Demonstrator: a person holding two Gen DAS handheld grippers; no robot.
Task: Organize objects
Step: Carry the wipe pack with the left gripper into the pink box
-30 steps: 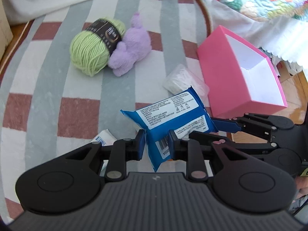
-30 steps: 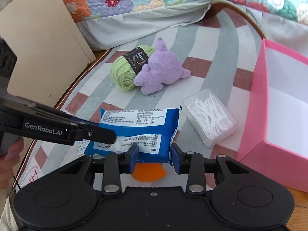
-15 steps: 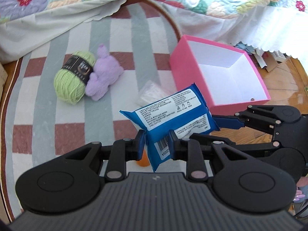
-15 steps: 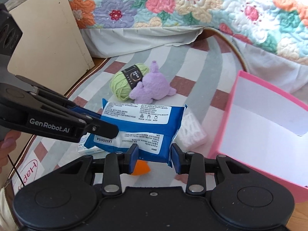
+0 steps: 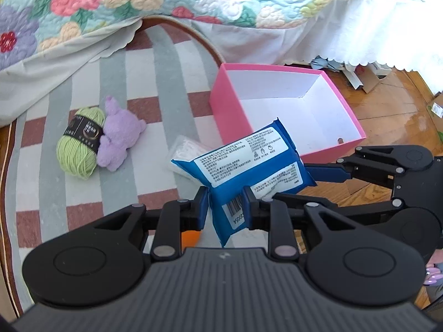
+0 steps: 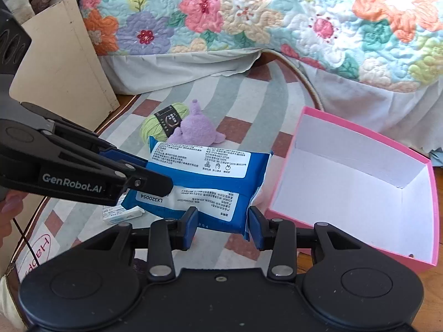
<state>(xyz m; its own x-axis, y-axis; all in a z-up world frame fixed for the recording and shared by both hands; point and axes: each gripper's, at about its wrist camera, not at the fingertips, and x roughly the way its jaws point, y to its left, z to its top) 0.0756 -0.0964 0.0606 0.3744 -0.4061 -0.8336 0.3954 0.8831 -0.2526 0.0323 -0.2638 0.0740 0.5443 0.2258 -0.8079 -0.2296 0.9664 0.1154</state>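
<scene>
Just now both grippers grip the same blue wipes pack (image 5: pixel 249 163), which hangs in the air above the striped rug (image 5: pixel 55 105) at the near-left corner of the pink box (image 5: pixel 288 116). The left gripper (image 5: pixel 224 203) has its fingers closed onto the pack's barcode end, the blue pads pressing into the crinkled wrapper from both sides. The right gripper (image 6: pixel 222 220) has its fingers drawn in against the opposite long edge of the pack (image 6: pixel 205 177), pinching the bottom seam between the pads.

Seen from the left wrist, the right gripper (image 5: pixel 326 173) reaches in from 3 o'clock, one blue finger touching the pack's right edge. Seen from the right wrist, the left gripper (image 6: pixel 155 182) comes in from 9 o'clock and covers the pack's left end.

That pink box (image 6: pixel 360 182) stands open with a white inside, partly on the rug and partly on the wooden floor (image 5: pixel 387 105), at about 2 o'clock from the pack in the right wrist view.

Further back on the rug, toward 10 o'clock in the left wrist view, a green yarn ball (image 5: pixel 77 146) with a dark band lies touching a purple plush toy (image 5: pixel 119 138). A clear plastic case (image 5: pixel 184 149) lies on the rug, partly hidden behind the pack. A small white carton (image 6: pixel 121 214) lies on the rug below the left gripper. An orange object (image 5: pixel 189 238) peeks out between the left fingers; what it is cannot be told.

A floral quilt (image 6: pixel 249 13) hangs over the bed at 12 o'clock.
</scene>
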